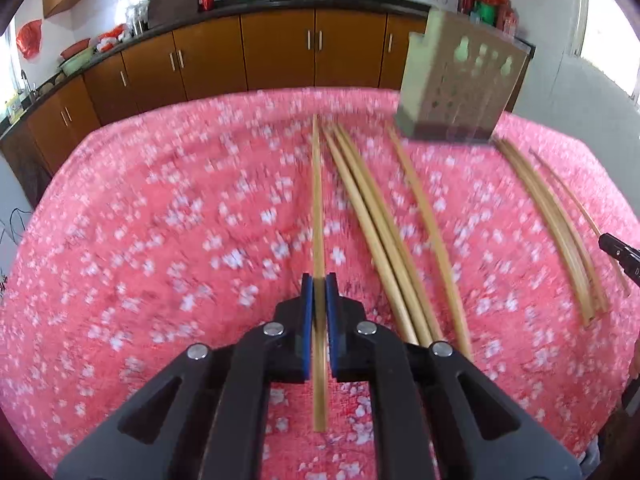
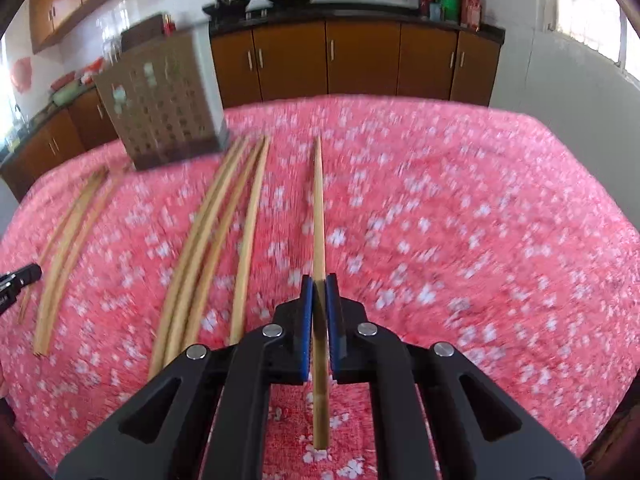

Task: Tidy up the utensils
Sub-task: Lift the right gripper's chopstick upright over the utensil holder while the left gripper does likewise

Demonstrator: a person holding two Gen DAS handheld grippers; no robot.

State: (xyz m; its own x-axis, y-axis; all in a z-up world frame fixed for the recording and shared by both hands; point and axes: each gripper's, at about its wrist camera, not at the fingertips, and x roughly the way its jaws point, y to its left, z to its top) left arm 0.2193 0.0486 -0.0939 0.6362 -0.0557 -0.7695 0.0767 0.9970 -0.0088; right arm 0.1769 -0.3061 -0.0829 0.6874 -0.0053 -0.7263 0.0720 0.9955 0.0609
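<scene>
My left gripper [image 1: 319, 280] is shut on a bamboo chopstick [image 1: 318, 200] that points away over the pink floral tablecloth [image 1: 160, 220]. My right gripper [image 2: 319, 282] is shut on another chopstick [image 2: 318, 208] in the same way. Several loose chopsticks [image 1: 376, 232] lie on the cloth between the two grippers; they also show in the right wrist view [image 2: 208, 240]. A perforated bamboo chopstick holder [image 1: 460, 84] stands at the far side of the table, seen too in the right wrist view [image 2: 160, 100]. Both views are motion-blurred.
More chopsticks [image 1: 560, 232] lie right of the holder; the same group shows in the right view [image 2: 64, 256]. The other gripper's tip shows at a frame edge [image 1: 620, 252] [image 2: 20, 276]. Brown kitchen cabinets [image 1: 280, 52] and a cluttered counter stand behind the table.
</scene>
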